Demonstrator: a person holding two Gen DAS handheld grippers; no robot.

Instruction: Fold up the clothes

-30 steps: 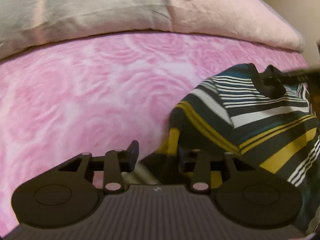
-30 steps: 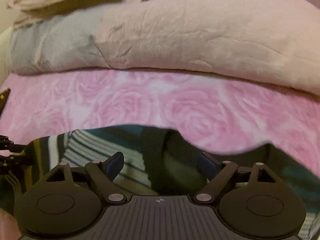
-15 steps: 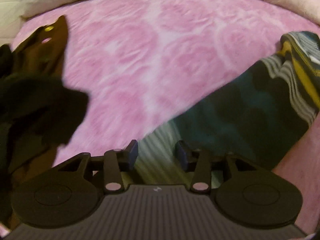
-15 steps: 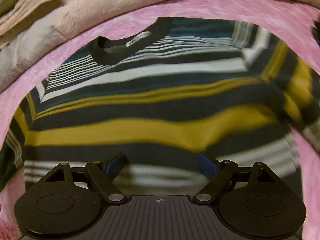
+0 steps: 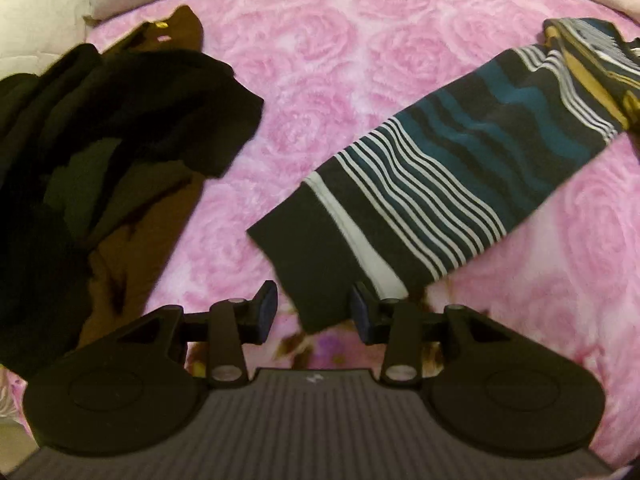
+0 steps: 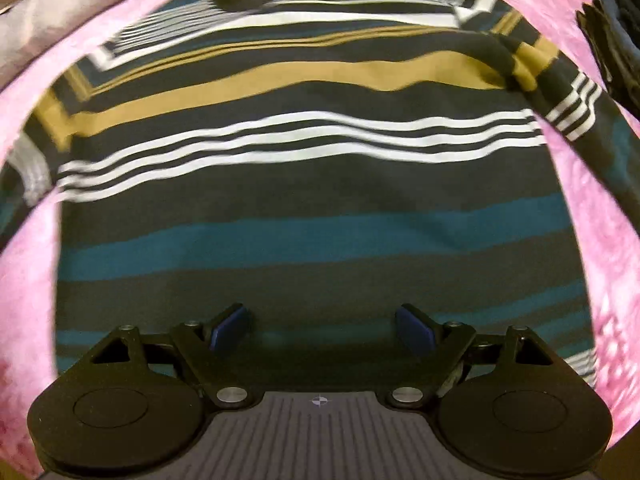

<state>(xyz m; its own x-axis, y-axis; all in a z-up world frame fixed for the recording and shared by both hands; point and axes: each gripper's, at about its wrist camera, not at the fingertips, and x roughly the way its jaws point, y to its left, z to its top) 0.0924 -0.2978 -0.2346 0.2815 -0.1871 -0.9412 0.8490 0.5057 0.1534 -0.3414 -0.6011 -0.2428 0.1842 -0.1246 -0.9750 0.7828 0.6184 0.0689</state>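
A striped sweater in black, teal, white and mustard lies spread on the pink rose-patterned bedspread (image 5: 320, 60). In the left wrist view its long sleeve (image 5: 440, 176) runs from the upper right down to my left gripper (image 5: 314, 314), whose fingers stand open with the black cuff (image 5: 316, 276) between them, not pinched. In the right wrist view the sweater's body (image 6: 320, 200) fills the frame, neckline at the top. My right gripper (image 6: 322, 328) is wide open just above the hem, empty.
A pile of dark black and brown clothes (image 5: 100, 140) lies on the bed to the left of the sleeve; it also shows at the right edge of the right wrist view (image 6: 616, 40). Pale pillows or blankets (image 5: 48, 4) line the far side.
Both grippers pulled back from the sweater toward the bed's near side. The sweater, held up a second ago, now lies flat. The left gripper opened wider, with the sleeve stretched out before it.
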